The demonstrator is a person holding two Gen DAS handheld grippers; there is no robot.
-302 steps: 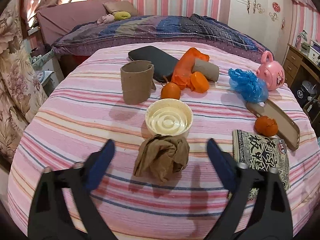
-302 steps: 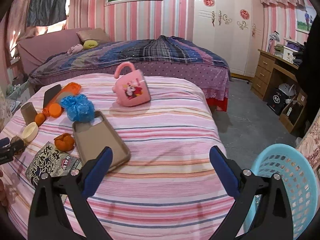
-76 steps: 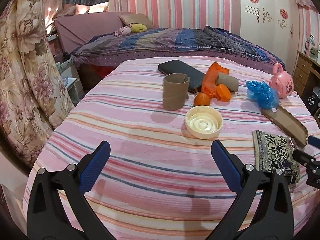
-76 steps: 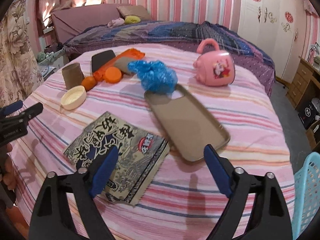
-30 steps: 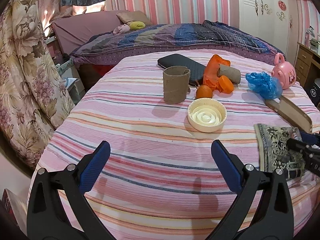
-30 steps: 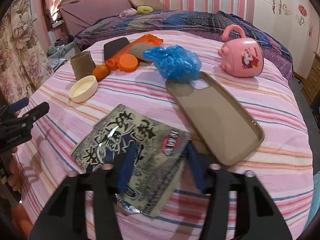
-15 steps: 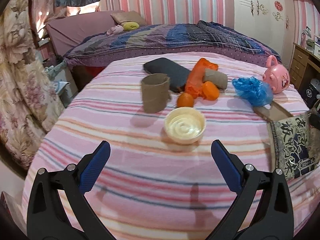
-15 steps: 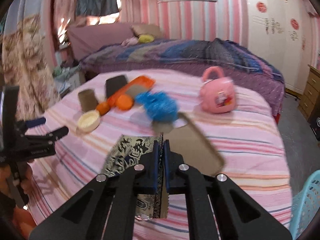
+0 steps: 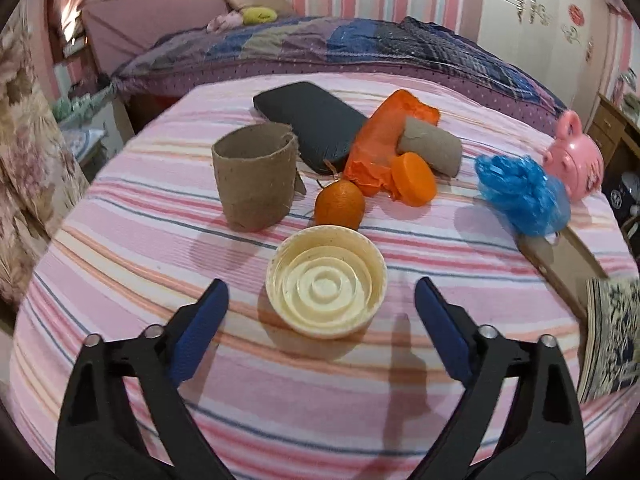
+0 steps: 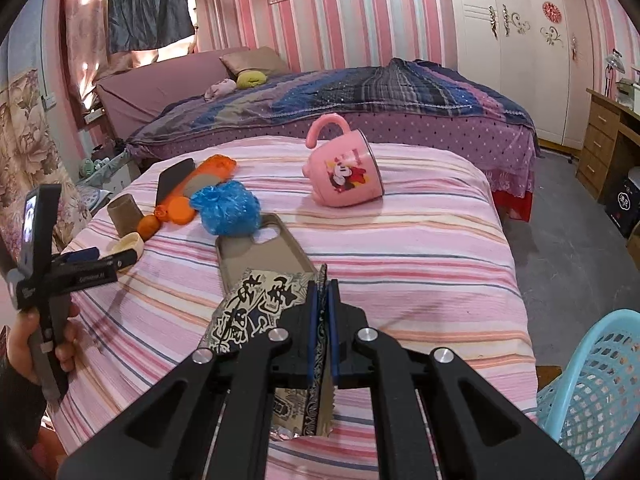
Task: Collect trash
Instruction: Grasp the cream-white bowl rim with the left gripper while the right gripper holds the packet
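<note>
the right gripper has its jaws pressed together on one edge of the flat, glossy black-and-cream printed foil snack packet, which hangs lifted just above the right-hand edge of the pink striped bed cover, over the near end of the grey-brown phone case. the packet looks light and thin; it flops and creases rather than holding its shape, so a pinch on the sealed, serrated edge is judged the safest hold, since the slick foil faces could slide out of a loose grip. the pale blue plastic lattice basket stands off the right corner of the bed, close by, and is likely where it goes. the left gripper hangs with its jaws spread wide and holding nothing, one to each side of the cream round plastic lid that lies rim-up near the front edge of the cover. that lid looks rigid, light and smooth; taking it across its rim, side to side, should hold. beyond it stand the brown cardboard tube and the small orange fruit, with the crumpled blue plastic bag toward the right edge; the bag is soft and would squash to almost nothing.
</note>
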